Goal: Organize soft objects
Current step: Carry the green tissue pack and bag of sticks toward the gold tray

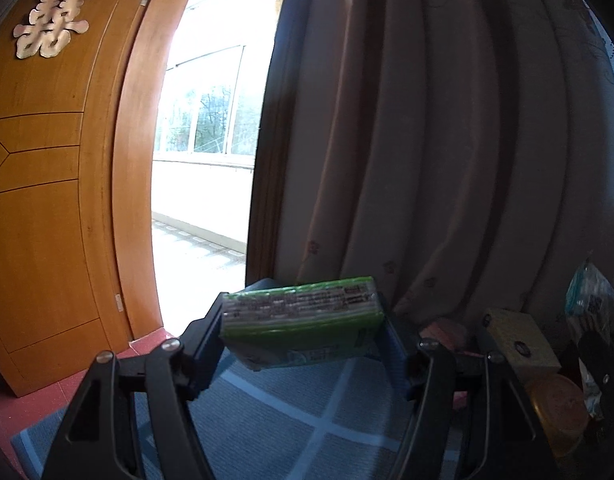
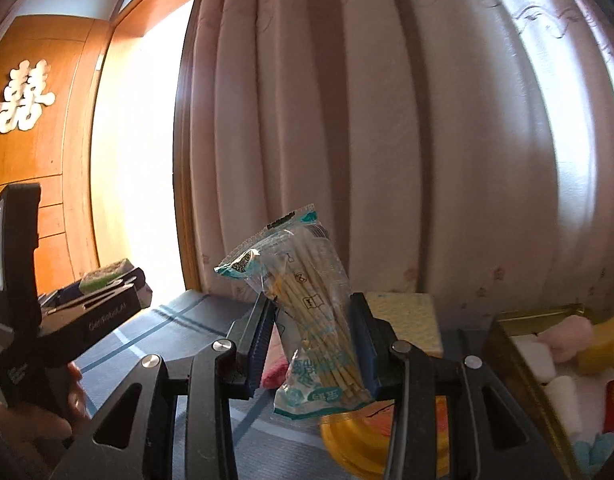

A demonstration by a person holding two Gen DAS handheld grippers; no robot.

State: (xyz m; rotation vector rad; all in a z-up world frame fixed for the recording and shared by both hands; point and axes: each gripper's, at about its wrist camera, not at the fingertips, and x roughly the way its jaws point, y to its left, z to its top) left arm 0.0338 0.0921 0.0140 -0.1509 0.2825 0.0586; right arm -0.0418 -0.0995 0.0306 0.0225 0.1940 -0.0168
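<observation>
Left wrist view showed a green tissue pack [image 1: 303, 322] at lower centre of the frame, pinched crosswise by the left gripper [image 1: 303, 344], its pads pressing on the pack's two ends above a blue checked cloth [image 1: 291, 420]. At the lower right edge lay a yellow sponge [image 1: 521, 342] and a round yellow lid [image 1: 559, 408]. Behind hung a pale pleated curtain [image 1: 447, 140], with a wooden door [image 1: 47, 180] at the left and a bright doorway between them.

Right wrist view had a clear bag of cotton swabs [image 2: 311, 320] standing nearly upright at lower centre, clamped at its lower half by the right gripper [image 2: 313, 350]. At the lower right stood a gold tin [image 2: 519, 360] holding cotton balls [image 2: 567, 332] and other soft pieces. At the left edge, a hand [image 2: 47, 412] held the other gripper [image 2: 91, 312] with the green pack.
</observation>
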